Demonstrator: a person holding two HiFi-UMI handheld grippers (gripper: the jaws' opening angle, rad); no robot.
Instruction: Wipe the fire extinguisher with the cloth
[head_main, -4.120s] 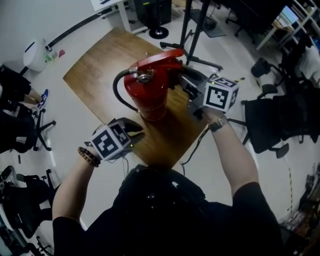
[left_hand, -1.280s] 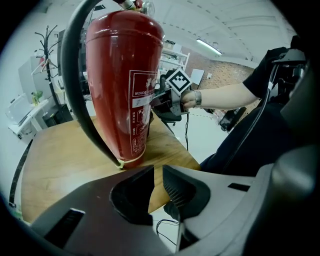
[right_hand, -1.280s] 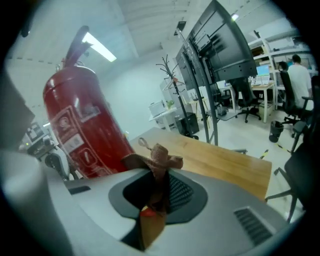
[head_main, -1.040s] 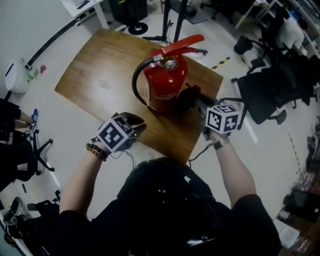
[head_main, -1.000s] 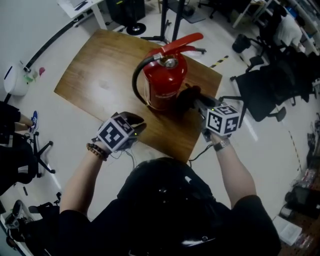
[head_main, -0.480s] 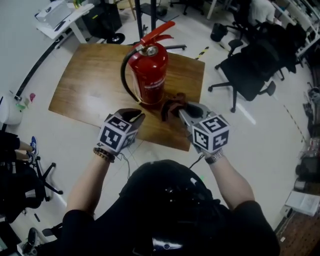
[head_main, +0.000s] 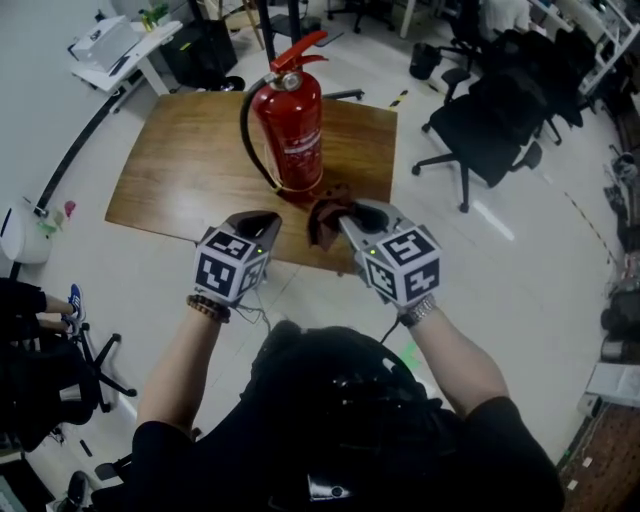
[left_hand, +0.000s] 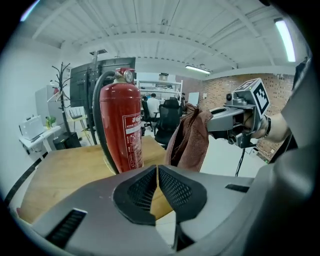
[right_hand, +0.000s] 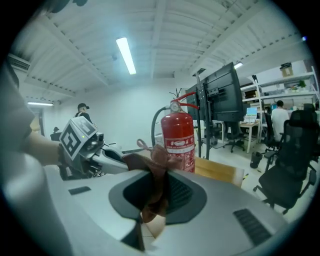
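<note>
Cloth (head_main: 324, 218) is clamped in right gripper (head_main: 348, 214), off the extinguisher (head_main: 292, 130); left gripper (head_main: 262, 222) is closed empty; wiping is perhaps done.

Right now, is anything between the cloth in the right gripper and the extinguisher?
Nothing visible. The cloth, clamped in the right gripper, hangs at the near edge of the table; only bare wood separates it from the upright fire extinguisher.
</note>
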